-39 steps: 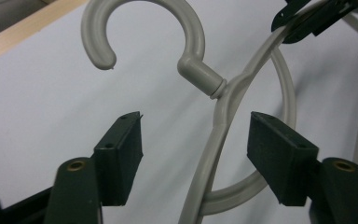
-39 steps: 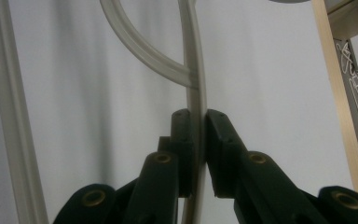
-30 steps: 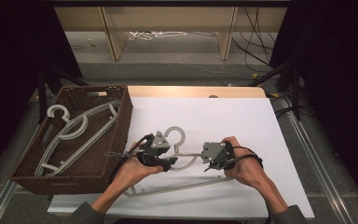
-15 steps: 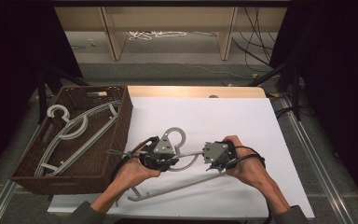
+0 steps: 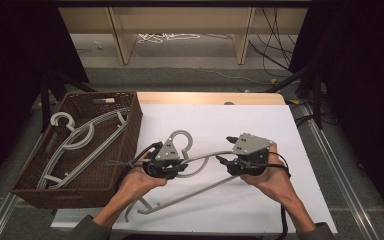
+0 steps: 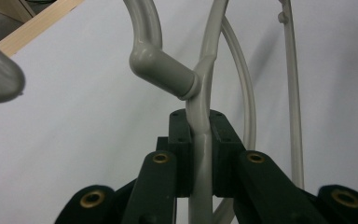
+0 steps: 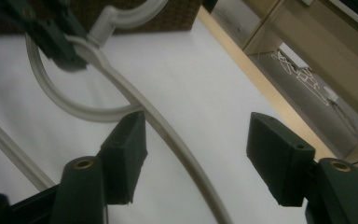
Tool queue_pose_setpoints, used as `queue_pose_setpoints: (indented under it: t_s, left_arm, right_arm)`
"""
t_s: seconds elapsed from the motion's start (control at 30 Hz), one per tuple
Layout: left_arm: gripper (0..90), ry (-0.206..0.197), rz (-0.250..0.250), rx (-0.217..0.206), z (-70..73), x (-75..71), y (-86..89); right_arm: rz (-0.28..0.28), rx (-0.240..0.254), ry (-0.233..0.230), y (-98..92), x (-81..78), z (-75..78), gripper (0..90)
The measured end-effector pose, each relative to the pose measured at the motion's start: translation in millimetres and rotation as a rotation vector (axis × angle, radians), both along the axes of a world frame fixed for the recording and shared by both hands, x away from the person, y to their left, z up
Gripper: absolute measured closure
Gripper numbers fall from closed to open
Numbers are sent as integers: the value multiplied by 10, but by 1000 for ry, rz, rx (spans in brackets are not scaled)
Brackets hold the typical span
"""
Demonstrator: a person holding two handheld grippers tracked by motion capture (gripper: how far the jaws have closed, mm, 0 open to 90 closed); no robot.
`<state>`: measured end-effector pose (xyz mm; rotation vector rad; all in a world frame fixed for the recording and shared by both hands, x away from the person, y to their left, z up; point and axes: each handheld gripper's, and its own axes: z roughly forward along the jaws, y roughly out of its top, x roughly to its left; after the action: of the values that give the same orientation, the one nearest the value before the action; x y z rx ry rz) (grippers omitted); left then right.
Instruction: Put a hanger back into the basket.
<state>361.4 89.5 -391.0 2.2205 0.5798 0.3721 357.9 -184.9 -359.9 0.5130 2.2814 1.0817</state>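
Nearest the person, at the bottom of the high view: two forearms, a gripper in each hand. Left gripper (image 5: 166,162) clamped tight on the grey hanger (image 5: 200,187), jaws closed on its thin neck just below the hook. In the left gripper view (image 6: 200,154), both black pads pressed flat against the stem on either side, the hook's collar just above them. Right gripper (image 5: 232,162) to the right, its jaws wide apart after just opening, gripping nothing. In the right gripper view (image 7: 196,158), the hanger's curved arm running up between the two pads, close beside the left pad and well clear of the other; touching or not, cannot tell.

Hanger itself on the white counter (image 5: 260,125), in front of the person, stretched between the two grippers: hook (image 5: 181,137) pointing away from the person above the left gripper, one arm arching right toward the right gripper, the long lower bar slanting down to the counter's near left edge.

Farther left, a brown wicker basket (image 5: 130,130), partly over the counter's left edge, with more grey hangers (image 5: 80,142) lying in it, one hook resting on its far left rim.

Beyond the counter's far edge, a strip of pale wood (image 5: 205,97), then floor with a coil of white cable (image 5: 167,37) and black cables (image 5: 272,30) near wooden legs.
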Motion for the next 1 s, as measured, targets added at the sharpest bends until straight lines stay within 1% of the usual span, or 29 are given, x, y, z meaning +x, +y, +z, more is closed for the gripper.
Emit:
queue_pose_setpoints:
  t_s: [0.07, 0.13, 0.17, 0.2, 0.23, 0.27, 0.3, 0.37, 0.4, 0.43, 0.47, 0.5, 0.57, 0.6, 0.63, 0.67, 0.7, 0.73, 0.77, 0.8, 0.83, 0.87, 0.93, 0.97, 1.0]
  left_arm:
    - [813, 0, 8, -9, 20, 7, 27]
    - [813, -3, 24, -9, 46, 16, 54]
    - [813, -8, 28, -8, 63, 30, 74]
    - [812, 1, 38, -17, 72, 36, 85]
    - [813, 3, 46, -26, 85, 50, 104]
    - [813, 2, 59, -35, 98, 58, 122]
    - [813, -2, 71, -38, 114, 66, 141]
    - [813, -19, 86, -30, 160, 84, 180]
    - [812, -21, 91, -38, 182, 102, 202]
    - [812, -22, 104, -44, 206, 112, 222]
    - [813, -25, 106, -47, 228, 127, 236]
    - [813, -30, 112, -47, 253, 135, 242]
    - [813, -36, 113, -50, 284, 134, 239]
    - [813, -39, 102, -48, 302, 135, 238]
    - [813, -38, 101, -50, 320, 129, 233]
    - [813, -37, 103, -54, 339, 125, 229]
    - [813, -42, 104, -56, 361, 126, 229]
    - [813, -51, 101, -51, 387, 129, 237]
    - [813, -52, 103, -55, 416, 130, 244]
    - [813, -50, 105, -60, 433, 131, 249]
    - [813, -55, 103, -63, 461, 136, 260]
    - [813, -56, 108, -69, 486, 137, 268]
    - [813, -60, 113, -68, 549, 148, 292]
    - [813, -62, 116, -80, 573, 155, 303]
    - [813, -63, 123, -84, 607, 160, 320]
  right_arm:
    - [-22, 61, 4, -25, -39, 6, 315]
    - [-52, 125, -11, -46, -87, 6, 284]
    - [-58, 153, -2, -58, -113, 5, 276]
    - [-67, 187, 11, -61, -147, -10, 266]
    - [-75, 199, 12, -64, -165, -17, 252]
    - [-81, 206, 22, -70, -198, -22, 240]
    - [-85, 217, 20, -70, -229, -39, 240]
    - [-86, 224, 11, -78, -299, -85, 243]
    - [-87, 231, 6, -85, -336, -117, 245]
    - [-90, 240, 9, -94, -375, -155, 244]
    - [-92, 251, 18, -101, -408, -198, 244]
    - [-84, 249, 35, -121, -437, -233, 242]
    - [-93, 275, 25, -155, -482, -326, 228]
    - [-99, 285, 42, -163, -501, -353, 224]
    - [-110, 297, 37, -178, -512, -387, 220]
    - [-119, 306, 17, -199, -515, -416, 219]
    - [-130, 319, 41, -210, -541, -439, 218]
    - [-141, 336, 37, -216, -552, -464, 214]
    - [-138, 343, 51, -229, -562, -478, 210]
    - [-142, 356, 43, -235, -571, -496, 209]
    - [-141, 354, 47, -242, -579, -500, 209]
    - [-138, 360, 34, -248, -575, -511, 209]
    - [-154, 369, 32, -251, -591, -520, 206]
    - [-158, 373, 28, -255, -592, -526, 203]
    - [-158, 380, 37, -259, -594, -530, 202]
